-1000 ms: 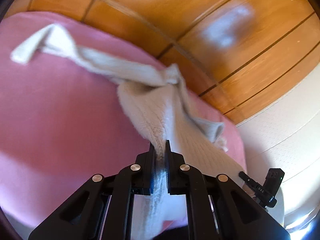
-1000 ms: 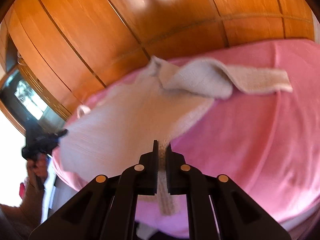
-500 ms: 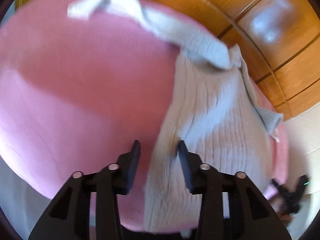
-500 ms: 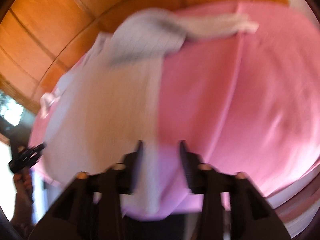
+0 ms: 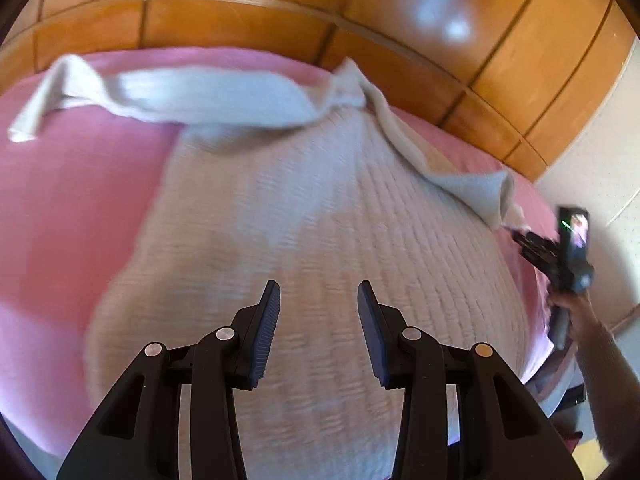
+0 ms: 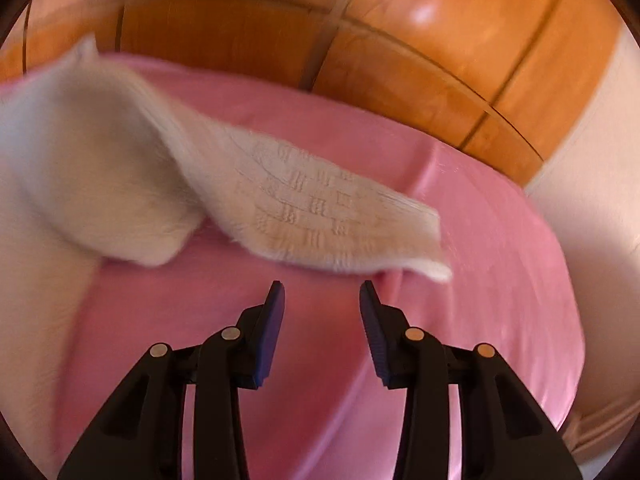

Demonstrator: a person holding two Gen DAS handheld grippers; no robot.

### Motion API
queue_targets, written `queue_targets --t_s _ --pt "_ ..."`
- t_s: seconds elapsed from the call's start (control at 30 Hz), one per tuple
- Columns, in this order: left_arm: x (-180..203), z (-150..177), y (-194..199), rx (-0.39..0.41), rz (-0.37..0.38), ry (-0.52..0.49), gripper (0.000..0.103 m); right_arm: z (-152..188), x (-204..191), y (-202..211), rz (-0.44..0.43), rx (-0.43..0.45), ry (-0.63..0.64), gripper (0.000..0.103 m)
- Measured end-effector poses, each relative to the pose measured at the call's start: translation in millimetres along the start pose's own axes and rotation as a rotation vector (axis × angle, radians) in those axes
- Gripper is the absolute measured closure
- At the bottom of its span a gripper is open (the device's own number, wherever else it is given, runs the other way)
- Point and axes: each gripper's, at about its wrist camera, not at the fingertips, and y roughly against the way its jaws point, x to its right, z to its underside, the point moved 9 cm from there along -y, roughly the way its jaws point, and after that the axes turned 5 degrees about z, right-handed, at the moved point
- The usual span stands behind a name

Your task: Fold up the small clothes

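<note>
A cream knitted sweater (image 5: 320, 208) lies spread on the pink bed cover (image 5: 72, 208). One sleeve (image 5: 180, 96) stretches left along the top and the other sleeve (image 5: 460, 176) runs off to the right. My left gripper (image 5: 319, 292) hovers open over the sweater's lower body with nothing between its pads. In the right wrist view my right gripper (image 6: 322, 292) stands open over the bare pink cover (image 6: 480, 240), just short of a patterned sleeve (image 6: 320, 208). The sweater's body (image 6: 72, 152) fills the left, blurred.
A wooden headboard (image 5: 400, 20) runs behind the bed (image 6: 400, 60). A person's hand (image 5: 576, 312) holds the other gripper's black body at the bed's right edge. A pale wall (image 5: 600, 140) stands to the right.
Both grippers were shut on the sweater's edge and have let go and opened. The sweater now lies flat. The right gripper has swung over to the sleeve, the left over the body.
</note>
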Motion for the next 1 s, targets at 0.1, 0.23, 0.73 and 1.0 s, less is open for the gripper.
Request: queue_targets --t_s 0.1,0.23,0.73,1.0 --pt "12.3 1.6 -14.6 -0.022 0.012 -0.022 0.064 -4.5 -3.1 -21.3 0.008 -0.008 0.036 0.066" --pt "23.1 0.7 -27.5 -0.043 0.029 -0.036 0.064 -13.3 4.2 -28.8 0.025 -0.035 0.045 0.098" --pt "102.8 -19.0 -90.7 -0.154 0.177 -0.245 0.064 -8.4 126.2 148.4 -0.079 0.057 -0.128 0.099" --pt "147.9 -74.1 -178.5 -0.197 0.194 -0.311 0.064 8.6 151.1 154.6 -0.081 0.015 -0.196 0.099"
